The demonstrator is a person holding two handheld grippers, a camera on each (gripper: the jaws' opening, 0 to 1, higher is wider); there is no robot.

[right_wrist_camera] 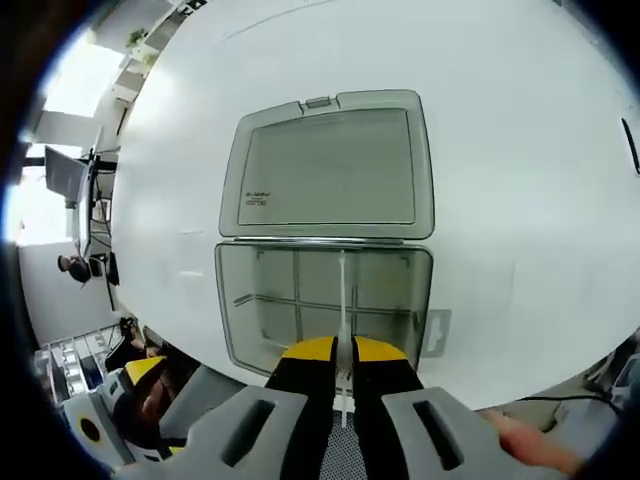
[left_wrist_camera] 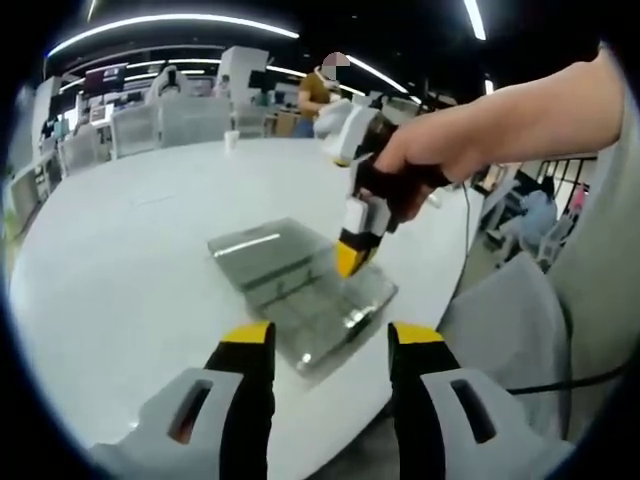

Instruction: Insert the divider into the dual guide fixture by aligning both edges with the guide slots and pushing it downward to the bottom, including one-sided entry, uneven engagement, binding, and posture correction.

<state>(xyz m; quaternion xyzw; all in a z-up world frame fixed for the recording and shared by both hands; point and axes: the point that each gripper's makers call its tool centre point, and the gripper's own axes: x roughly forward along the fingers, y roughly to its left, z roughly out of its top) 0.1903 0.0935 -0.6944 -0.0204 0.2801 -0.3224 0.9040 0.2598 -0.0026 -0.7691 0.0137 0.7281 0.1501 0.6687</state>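
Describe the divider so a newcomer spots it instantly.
On the white round table lies an open clear plastic box, lid flat beside it. The divider is the thin pale strip held in the right gripper, standing edge-on over the gridded tray, unlike the partitions already seated there.

A big white table (left_wrist_camera: 120,270) stands in a wide room. Long lights (left_wrist_camera: 170,22) glow on the dark ceiling. Grey chairs (left_wrist_camera: 505,325) sit nearby.

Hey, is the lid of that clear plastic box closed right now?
No, the lid lies swung open flat on the white table behind the compartmented box, while the right gripper holds a thin divider over it.
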